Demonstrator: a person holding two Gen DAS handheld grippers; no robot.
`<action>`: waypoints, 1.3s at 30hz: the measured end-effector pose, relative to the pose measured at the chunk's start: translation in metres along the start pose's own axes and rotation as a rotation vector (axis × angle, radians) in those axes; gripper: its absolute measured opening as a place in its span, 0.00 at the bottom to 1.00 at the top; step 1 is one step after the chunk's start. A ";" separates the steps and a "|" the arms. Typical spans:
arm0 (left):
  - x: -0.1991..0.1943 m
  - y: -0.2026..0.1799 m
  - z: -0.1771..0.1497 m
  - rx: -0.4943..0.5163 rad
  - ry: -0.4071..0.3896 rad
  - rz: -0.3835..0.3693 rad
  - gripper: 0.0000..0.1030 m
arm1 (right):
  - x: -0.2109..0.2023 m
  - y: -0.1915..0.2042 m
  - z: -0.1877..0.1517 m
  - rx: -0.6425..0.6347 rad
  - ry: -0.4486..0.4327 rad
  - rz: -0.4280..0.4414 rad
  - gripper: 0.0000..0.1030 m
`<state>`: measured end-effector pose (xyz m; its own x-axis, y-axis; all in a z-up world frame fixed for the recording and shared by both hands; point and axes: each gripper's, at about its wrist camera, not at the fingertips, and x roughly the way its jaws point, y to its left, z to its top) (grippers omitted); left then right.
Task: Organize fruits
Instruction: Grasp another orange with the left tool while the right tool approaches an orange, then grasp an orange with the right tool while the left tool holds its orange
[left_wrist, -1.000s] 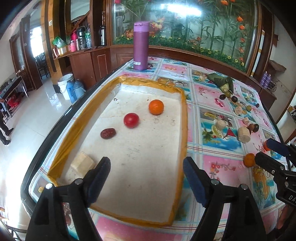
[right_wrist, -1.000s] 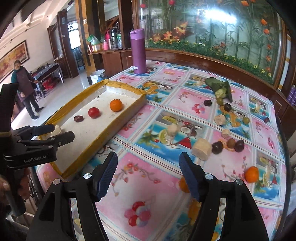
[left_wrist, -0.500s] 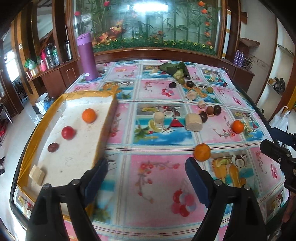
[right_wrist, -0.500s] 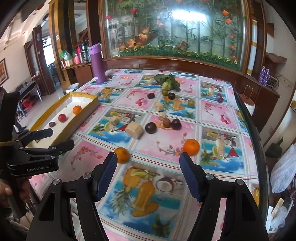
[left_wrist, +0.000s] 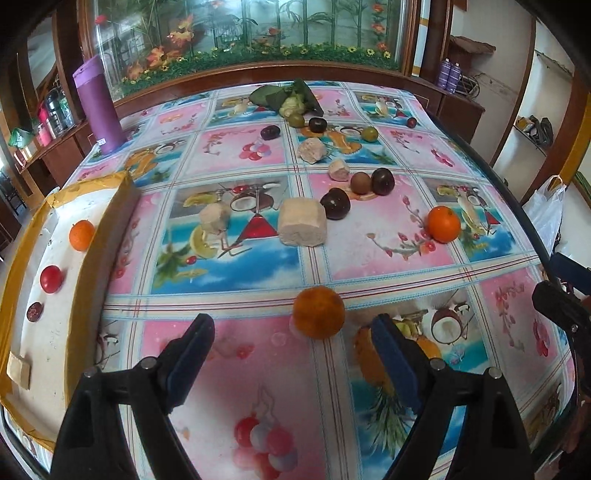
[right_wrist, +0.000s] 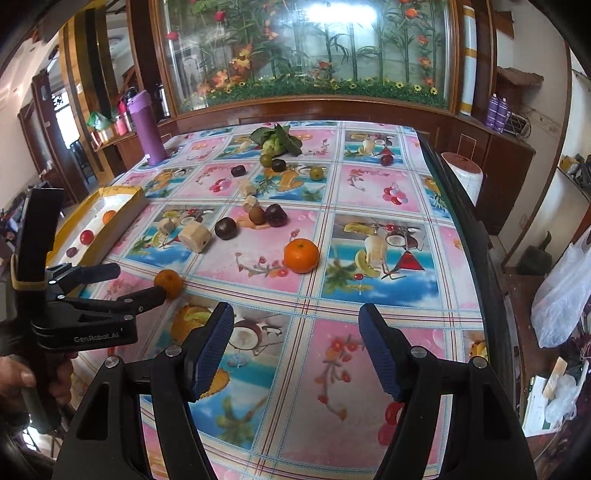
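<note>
My left gripper (left_wrist: 291, 354) is open and empty, just short of a dull orange fruit (left_wrist: 318, 312) on the tablecloth; it also shows in the right wrist view (right_wrist: 169, 282), next to my left gripper's fingertips (right_wrist: 155, 293). My right gripper (right_wrist: 297, 347) is open and empty, some way short of a bright orange (right_wrist: 301, 255), also in the left wrist view (left_wrist: 444, 224). A white tray with yellow rim (left_wrist: 107, 236) at the left holds an orange (left_wrist: 82, 235), a red tomato (left_wrist: 50, 279) and a dark date (left_wrist: 34, 311).
Dark plums (left_wrist: 334, 208), pale root chunks (left_wrist: 302, 221), green fruits (left_wrist: 369, 133) and leafy greens (left_wrist: 288, 98) lie across the far half of the table. A purple flask (left_wrist: 96, 107) stands at the back left. The table's right edge (right_wrist: 469, 236) drops to the floor.
My left gripper has swung right, away from the tray, and closed in on the dull orange fruit. My right gripper has also turned right and forward toward the bright orange.
</note>
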<state>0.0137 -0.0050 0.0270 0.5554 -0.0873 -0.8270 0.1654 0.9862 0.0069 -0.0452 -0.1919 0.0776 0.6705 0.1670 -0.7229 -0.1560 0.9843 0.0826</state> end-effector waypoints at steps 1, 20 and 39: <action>0.004 -0.002 0.001 0.000 0.003 0.007 0.86 | 0.003 -0.002 0.001 0.003 0.005 0.002 0.68; 0.019 0.003 0.002 -0.034 0.027 -0.068 0.34 | 0.118 0.001 0.041 -0.160 0.145 0.022 0.33; -0.038 0.028 -0.004 -0.082 -0.051 -0.120 0.33 | 0.031 0.014 0.024 -0.126 0.026 0.038 0.33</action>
<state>-0.0061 0.0262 0.0557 0.5769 -0.2102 -0.7893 0.1668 0.9763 -0.1380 -0.0095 -0.1716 0.0731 0.6434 0.2010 -0.7387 -0.2722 0.9619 0.0246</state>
